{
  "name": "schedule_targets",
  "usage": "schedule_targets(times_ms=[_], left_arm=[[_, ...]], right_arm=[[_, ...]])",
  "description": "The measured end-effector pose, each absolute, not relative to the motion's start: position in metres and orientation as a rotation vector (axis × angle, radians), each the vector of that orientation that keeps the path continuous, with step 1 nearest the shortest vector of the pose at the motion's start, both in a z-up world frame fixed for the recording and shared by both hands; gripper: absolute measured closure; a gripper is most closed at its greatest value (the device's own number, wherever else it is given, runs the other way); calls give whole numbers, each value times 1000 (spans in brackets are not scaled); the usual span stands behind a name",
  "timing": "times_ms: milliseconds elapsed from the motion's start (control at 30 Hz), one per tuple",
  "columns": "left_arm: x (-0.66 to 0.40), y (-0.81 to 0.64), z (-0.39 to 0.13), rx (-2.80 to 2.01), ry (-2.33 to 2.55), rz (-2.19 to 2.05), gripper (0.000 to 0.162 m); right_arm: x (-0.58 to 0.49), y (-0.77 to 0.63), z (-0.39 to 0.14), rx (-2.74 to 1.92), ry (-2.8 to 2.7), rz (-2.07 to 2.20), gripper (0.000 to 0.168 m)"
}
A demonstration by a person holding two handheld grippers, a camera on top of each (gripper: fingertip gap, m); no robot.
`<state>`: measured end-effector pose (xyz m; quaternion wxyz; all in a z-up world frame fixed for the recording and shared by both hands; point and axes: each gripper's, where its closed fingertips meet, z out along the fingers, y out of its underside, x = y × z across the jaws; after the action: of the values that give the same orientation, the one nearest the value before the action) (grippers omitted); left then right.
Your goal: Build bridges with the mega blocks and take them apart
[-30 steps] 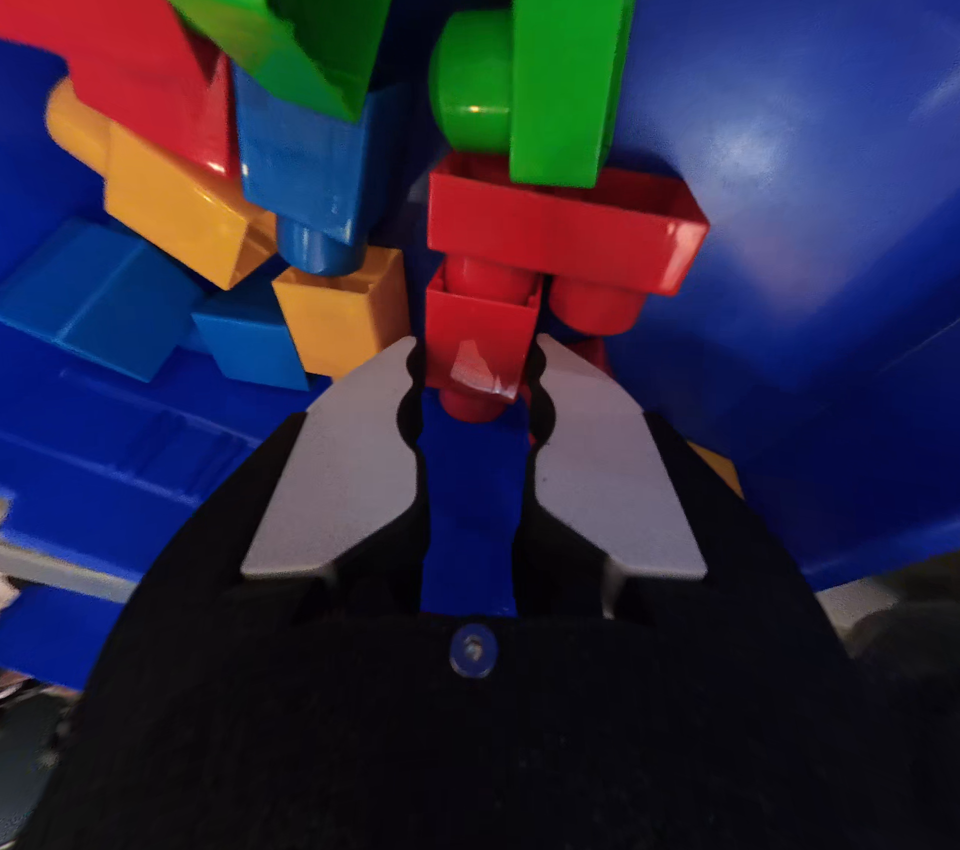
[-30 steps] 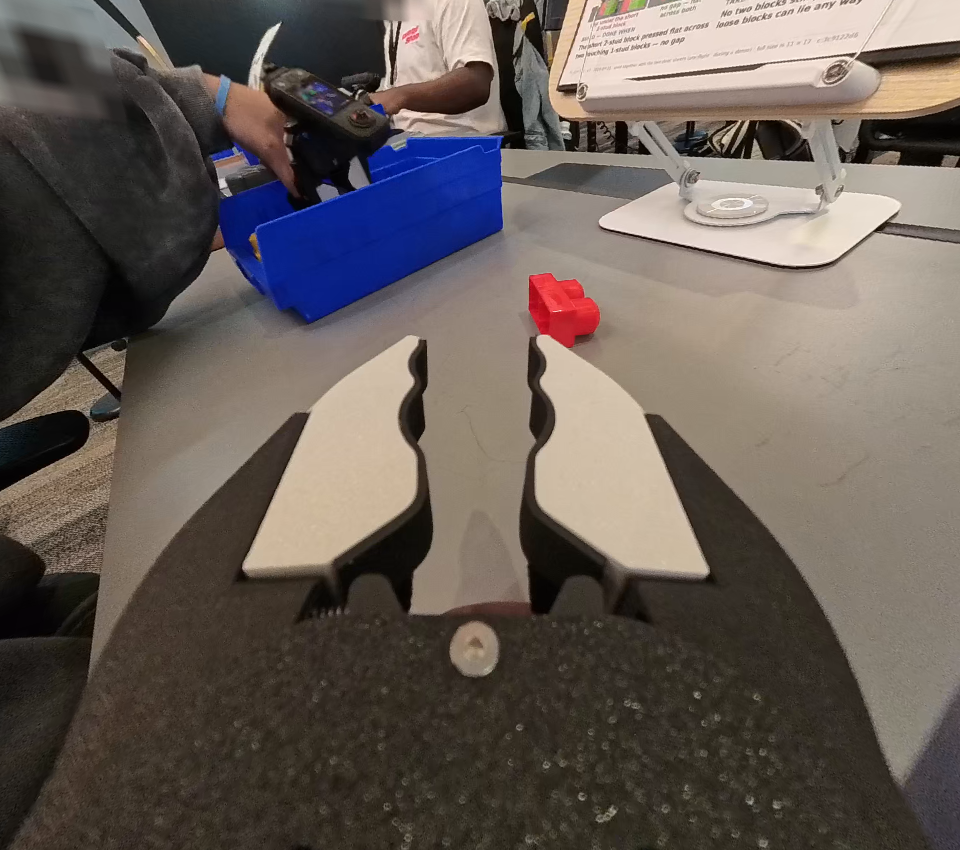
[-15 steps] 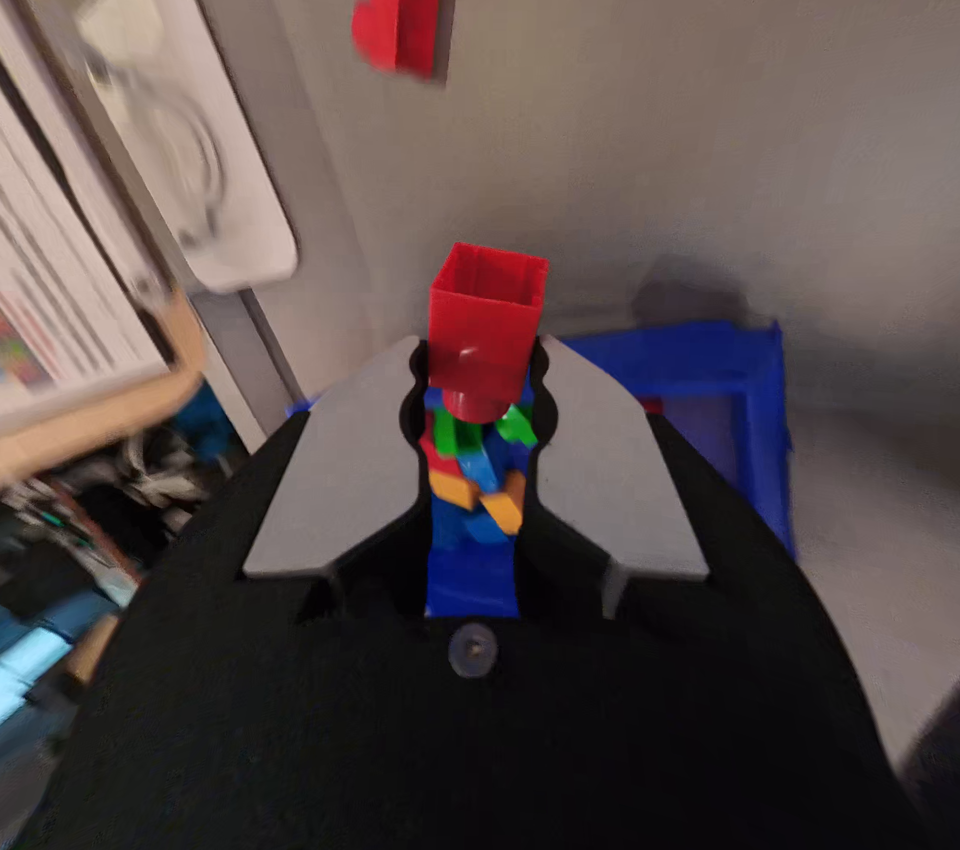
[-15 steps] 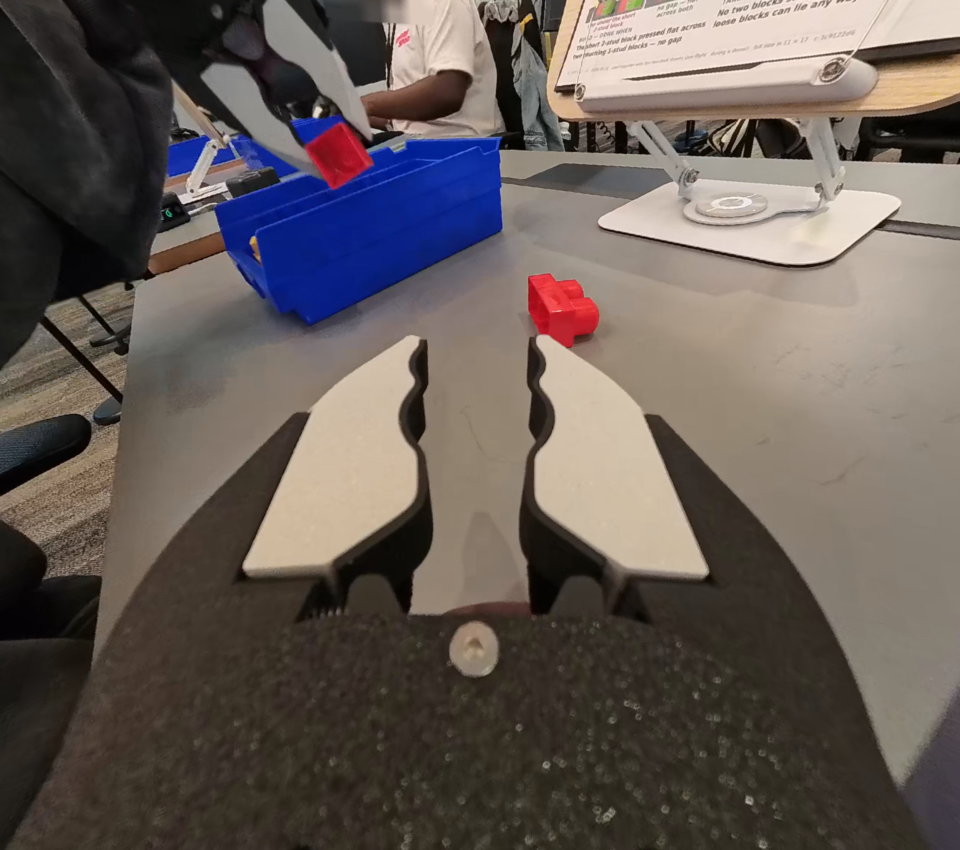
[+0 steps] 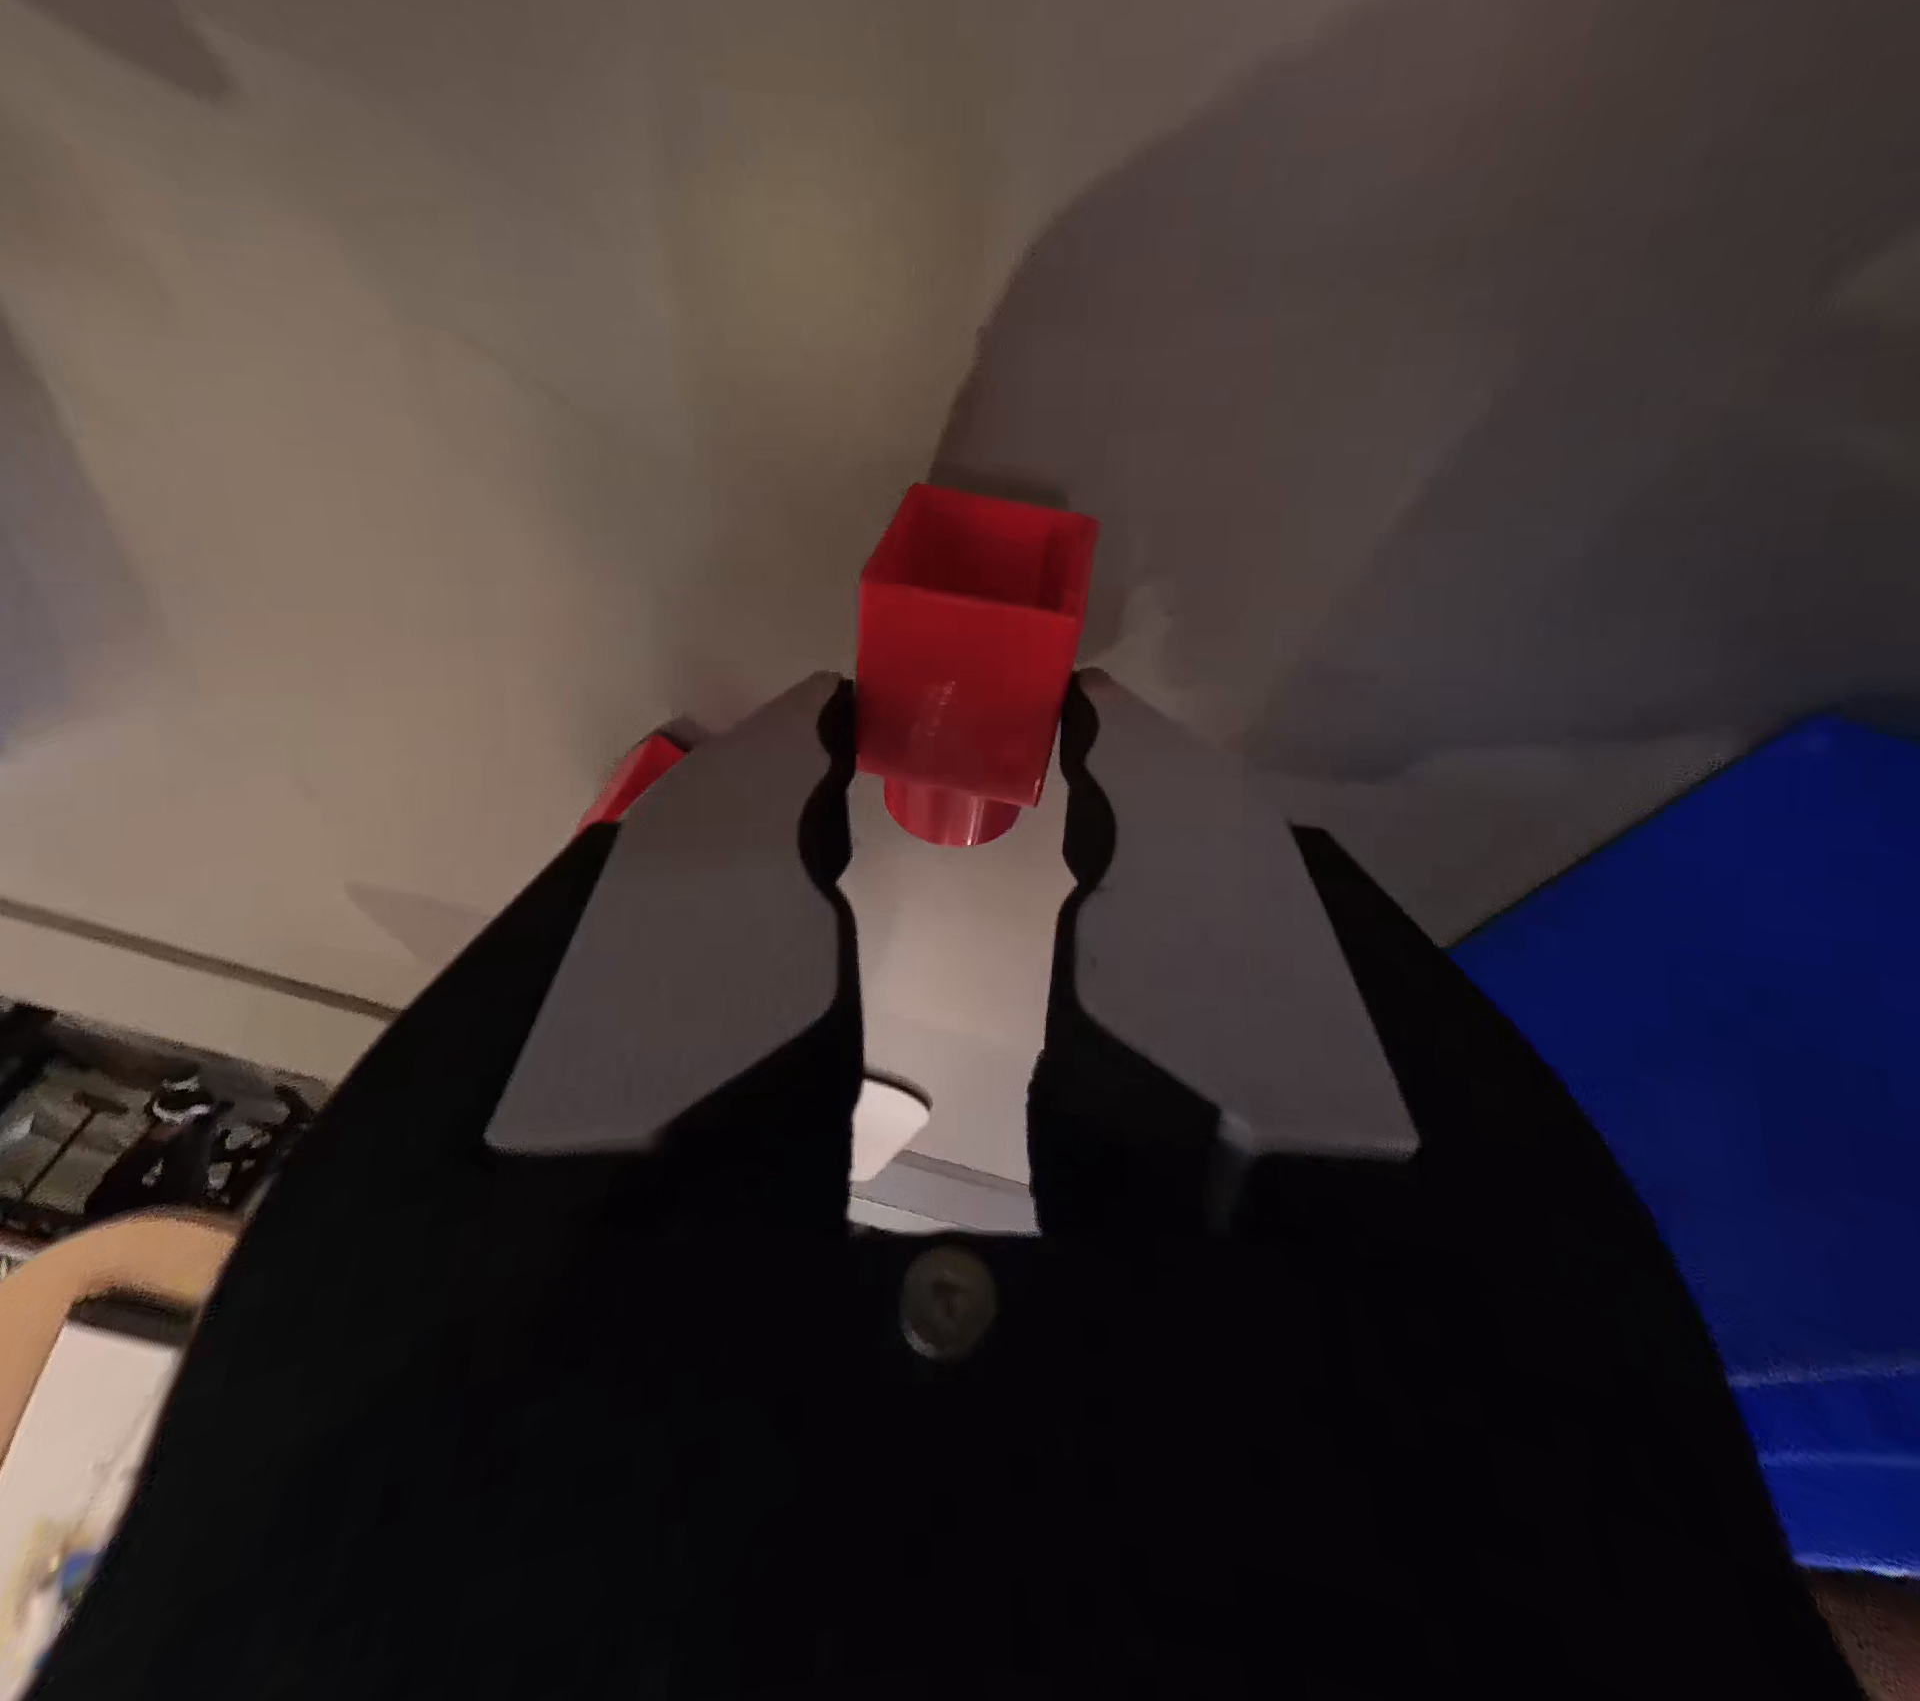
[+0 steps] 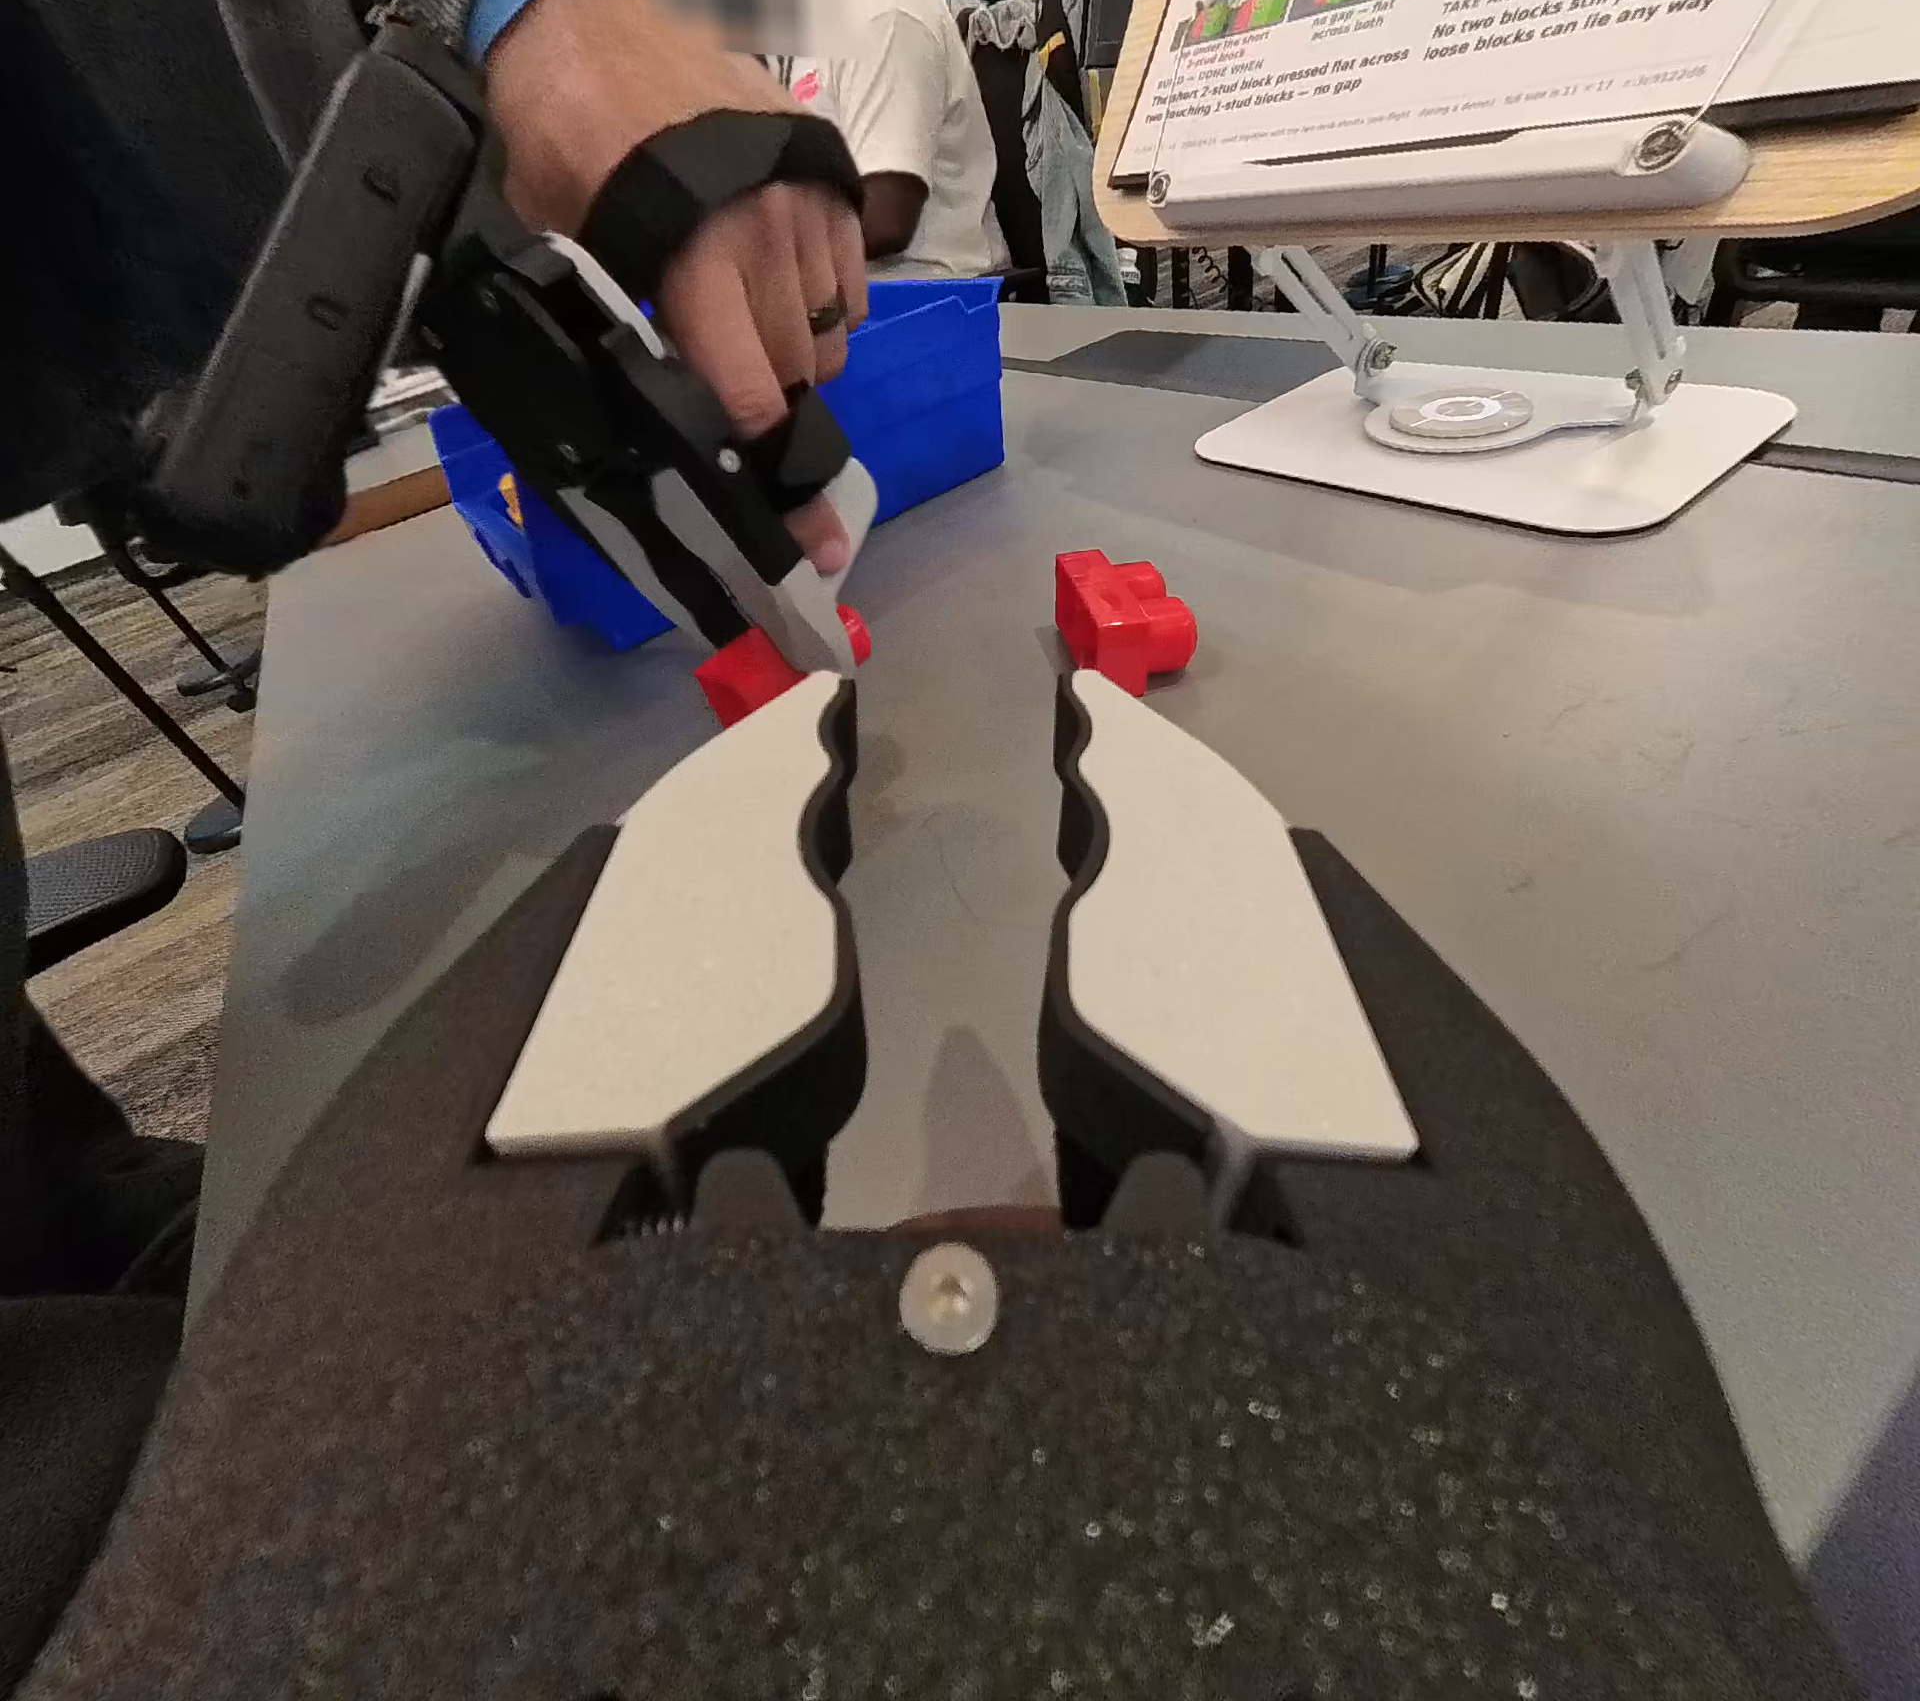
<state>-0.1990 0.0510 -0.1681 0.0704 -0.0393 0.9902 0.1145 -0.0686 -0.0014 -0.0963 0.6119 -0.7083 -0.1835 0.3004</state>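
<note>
Just in front of the blue bin (image 6: pixel 914 404), your left claw (image 5: pixel 961 695) pinches a small red one-stud block (image 5: pixel 971 675) by its flat sides at the worktop (image 6: pixel 1455 820), a light, stiff, slick hollow piece, while your right claw (image 6: pixel 956 695) hangs parted and empty, the other red block (image 6: pixel 1122 623) just beyond it.

My left gripper (image 5: pixel 961 721) is clamped on a small red one-stud block (image 5: pixel 971 664), fingertips pinching its two sides, hollow underside facing away from me, stud pointing back toward the camera. Block sits close over the grey table (image 5: pixel 623 301); contact unclear. Another red block (image 5: pixel 636 781) peeks out just left of the held block, mostly hidden by my finger. Blue bin (image 5: pixel 1714 1080) lies to the block's right.
</note>
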Motion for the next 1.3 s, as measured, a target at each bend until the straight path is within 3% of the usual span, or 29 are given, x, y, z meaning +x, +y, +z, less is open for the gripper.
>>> schedule_targets(times_ms=[267,367,433,600,733,867,1033,1133,1300], left_arm=[[-193,62,-183,-122,2972,371,123],[-194,69,-177,-157,2913,459,106],[-195,77,-160,-221,2846,501,107],[-211,143,-71,-964,2437,599,111],[-277,209,-18,-1725,1816,368,110],[-363,224,-45,-2254,1493,146,99],[-431,221,-103,-2156,1851,370,111],[-440,212,-134,-2161,2028,328,104],[-447,229,-149,-2203,2061,359,107]], right_arm=[[-66,-3,-95,-1629,-407,717,132],[-66,-2,-95,-1631,-401,730,132],[-65,-2,-95,-1629,-394,736,132],[-63,-1,-95,-1630,-374,755,132],[-61,-1,-95,-1632,-361,770,132],[-61,1,-96,-1639,-352,784,132],[-61,2,-97,-1648,-348,797,133],[-62,3,-98,-1654,-349,801,133],[-61,2,-97,-1647,-345,798,133]])
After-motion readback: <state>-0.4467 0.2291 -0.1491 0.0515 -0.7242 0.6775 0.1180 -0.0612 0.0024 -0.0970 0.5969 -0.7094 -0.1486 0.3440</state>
